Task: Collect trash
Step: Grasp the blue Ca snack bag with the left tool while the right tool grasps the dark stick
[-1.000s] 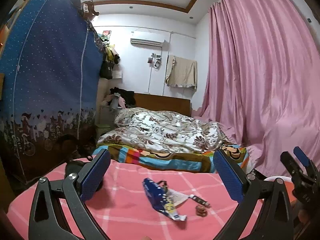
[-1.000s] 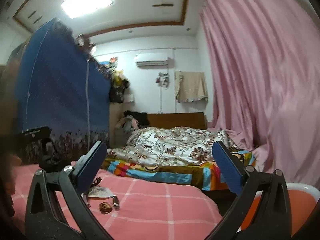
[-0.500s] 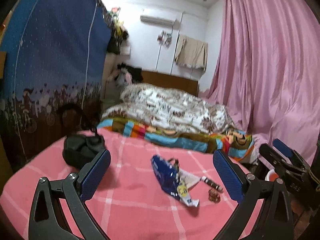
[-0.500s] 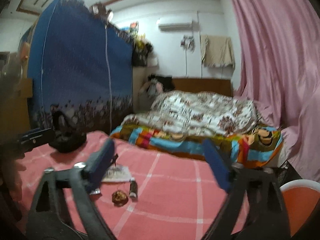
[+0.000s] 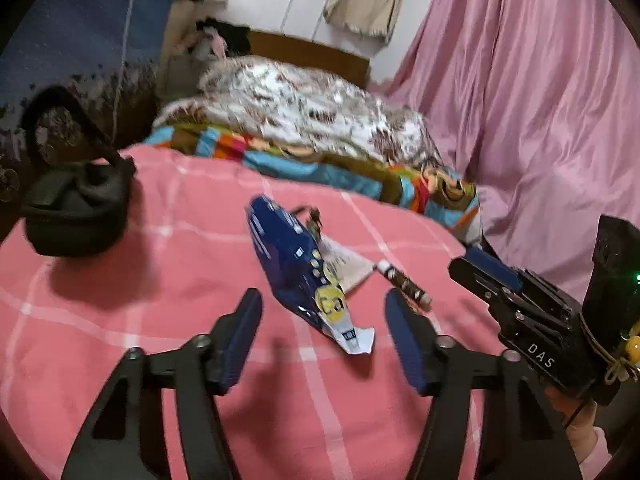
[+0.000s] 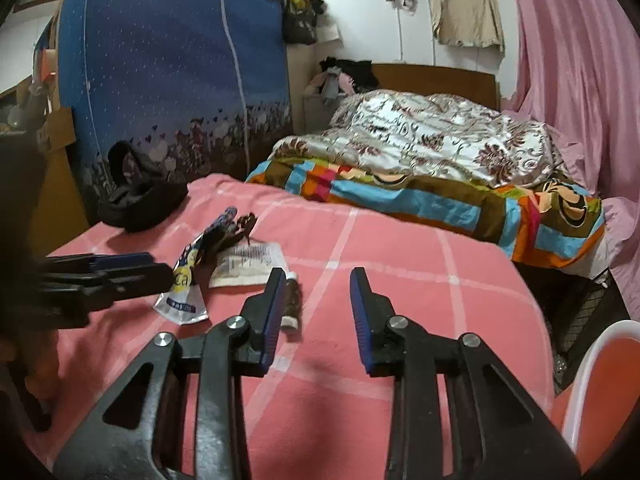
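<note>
While its jaws are closing, the left gripper (image 5: 322,336) stands about half open above the pink checked cover (image 5: 168,280), its pads clear of the blue snack wrapper (image 5: 294,268) whose torn white end lies between them. The wrapper's long axis runs away from the gripper, slanting left. The right gripper (image 6: 316,304), also closing on nothing, has a small brown tube (image 6: 291,300) just beside its left pad. A paper slip (image 6: 248,260) lies beyond.

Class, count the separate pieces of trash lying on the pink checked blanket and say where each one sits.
3, maybe more hidden: a blue wrapper in the middle, a white paper packet tucked under its right side, and a small tube right of the packet.
</note>
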`<state>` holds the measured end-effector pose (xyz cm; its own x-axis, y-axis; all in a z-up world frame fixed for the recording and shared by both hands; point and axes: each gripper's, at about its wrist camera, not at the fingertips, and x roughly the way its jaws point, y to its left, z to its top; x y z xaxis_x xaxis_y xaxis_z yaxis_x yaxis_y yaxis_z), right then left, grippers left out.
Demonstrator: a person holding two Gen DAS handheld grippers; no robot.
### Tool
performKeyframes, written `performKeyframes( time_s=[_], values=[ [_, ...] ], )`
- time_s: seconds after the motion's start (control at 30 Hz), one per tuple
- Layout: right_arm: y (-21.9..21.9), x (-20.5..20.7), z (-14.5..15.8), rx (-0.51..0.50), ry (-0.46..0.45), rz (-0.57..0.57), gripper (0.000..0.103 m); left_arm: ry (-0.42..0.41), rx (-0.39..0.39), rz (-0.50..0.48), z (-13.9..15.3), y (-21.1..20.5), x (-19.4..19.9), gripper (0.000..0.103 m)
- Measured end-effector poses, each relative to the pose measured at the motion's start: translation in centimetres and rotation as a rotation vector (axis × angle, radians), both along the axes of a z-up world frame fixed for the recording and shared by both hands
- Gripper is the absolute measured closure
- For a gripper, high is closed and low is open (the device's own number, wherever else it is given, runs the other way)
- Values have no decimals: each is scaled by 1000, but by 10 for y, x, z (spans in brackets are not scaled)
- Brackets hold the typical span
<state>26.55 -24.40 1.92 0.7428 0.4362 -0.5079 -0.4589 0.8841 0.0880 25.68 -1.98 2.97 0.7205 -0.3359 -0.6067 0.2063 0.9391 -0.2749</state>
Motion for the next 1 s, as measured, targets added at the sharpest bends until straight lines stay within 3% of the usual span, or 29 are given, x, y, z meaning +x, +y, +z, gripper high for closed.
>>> performKeyframes(
  time_s=[0.13, 0.23, 0.37, 0.43, 0.47, 0.6, 0.8, 1.0],
  values=[
    [7, 5, -10, -22, 55, 31, 40, 84, -21, -15, -11, -6, 15, 66],
    [14, 11, -19, -50, 109, 45, 40, 125, -45, -17, -17, -4, 20, 84],
    [16, 14, -24, -50, 149, 59, 42, 115, -68, -7, -15, 2, 16, 88],
    [15, 14, -24, -41, 154, 64, 56, 115, -78, -7, -13, 3, 14, 89],
    [15, 14, -25, -39, 158, 70, 58, 116, -81, -6, -12, 5, 12, 89],
    [15, 11, -24, -37, 155, 82, 59, 100, -99, 7, -7, 11, 2, 90],
    [8, -13, -6, -9, 30, 61, 60, 2, -103, 16, 9, 18, -24, 90],
    [-10, -51, 22, 74, -172, 20, 60, -116, -50, -5, 27, 3, -46, 90]
  ],
)
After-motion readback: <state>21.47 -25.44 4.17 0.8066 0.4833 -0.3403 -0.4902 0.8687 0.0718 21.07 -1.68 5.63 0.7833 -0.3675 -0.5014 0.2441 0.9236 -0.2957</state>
